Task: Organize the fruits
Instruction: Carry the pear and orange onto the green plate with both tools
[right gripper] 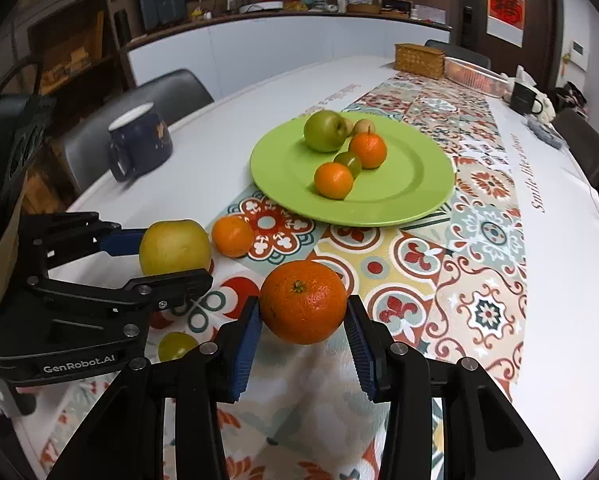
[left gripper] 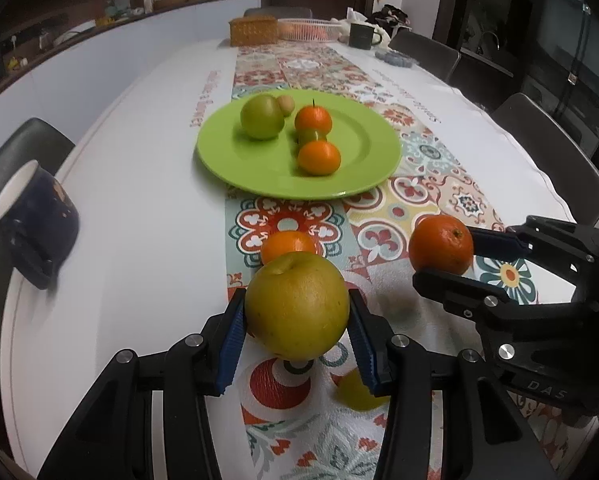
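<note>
My left gripper (left gripper: 297, 312) is shut on a yellow-green apple (left gripper: 297, 306), held above the patterned runner; it also shows in the right wrist view (right gripper: 174, 247). My right gripper (right gripper: 302, 316) is shut on a large orange (right gripper: 303, 307), seen at the right in the left wrist view (left gripper: 441, 245). A green plate (left gripper: 359, 160) ahead holds a green apple (left gripper: 261, 116), two small oranges (left gripper: 313, 119) (left gripper: 319, 157), a small green fruit (left gripper: 311, 135) and a small tan fruit (left gripper: 286, 104). A small orange (left gripper: 288, 245) and a small yellow-green fruit (left gripper: 355, 394) lie on the runner.
A dark blue mug (left gripper: 35, 220) stands at the table's left edge. At the far end are a wicker box (left gripper: 253, 31), a pink basket (left gripper: 309, 30) and a dark mug (left gripper: 361, 35). Chairs (left gripper: 555, 152) line both sides.
</note>
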A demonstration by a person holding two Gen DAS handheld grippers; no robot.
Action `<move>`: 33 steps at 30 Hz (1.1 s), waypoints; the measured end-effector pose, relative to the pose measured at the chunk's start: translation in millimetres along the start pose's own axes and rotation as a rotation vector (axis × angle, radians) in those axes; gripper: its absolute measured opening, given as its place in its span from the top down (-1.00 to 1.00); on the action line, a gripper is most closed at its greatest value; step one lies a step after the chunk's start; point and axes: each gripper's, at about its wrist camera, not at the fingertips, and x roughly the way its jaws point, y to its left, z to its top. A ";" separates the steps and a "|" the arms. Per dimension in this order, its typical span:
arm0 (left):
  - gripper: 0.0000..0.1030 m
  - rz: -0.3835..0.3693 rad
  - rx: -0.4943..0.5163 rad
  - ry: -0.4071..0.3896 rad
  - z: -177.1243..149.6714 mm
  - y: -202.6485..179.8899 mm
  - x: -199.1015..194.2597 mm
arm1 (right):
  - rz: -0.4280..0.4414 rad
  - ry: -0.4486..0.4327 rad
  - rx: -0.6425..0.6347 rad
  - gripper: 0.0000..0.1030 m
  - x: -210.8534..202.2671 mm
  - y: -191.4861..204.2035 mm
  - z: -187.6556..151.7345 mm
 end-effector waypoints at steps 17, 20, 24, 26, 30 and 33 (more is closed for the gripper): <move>0.08 0.039 -0.004 -0.105 5.8 -17.6 -53.9 | -0.042 -0.119 0.050 0.16 -58.1 -2.8 9.0; 0.08 0.041 -0.001 -0.121 8.4 -20.4 -61.5 | -0.049 -0.136 0.047 0.16 -66.5 -2.5 10.6; 0.08 0.046 -0.001 -0.142 13.5 -22.1 -69.4 | -0.059 -0.159 0.047 0.16 -75.3 -2.9 16.2; 0.08 0.049 -0.001 -0.150 16.2 -21.8 -72.6 | -0.065 -0.171 0.044 0.16 -79.2 -3.5 20.0; 0.08 0.061 0.003 -0.170 24.8 -21.7 -77.3 | -0.079 -0.193 0.041 0.16 -85.9 -5.9 28.8; 0.08 0.068 0.007 -0.187 32.4 -20.6 -80.6 | -0.092 -0.209 0.041 0.16 -88.7 -8.3 37.4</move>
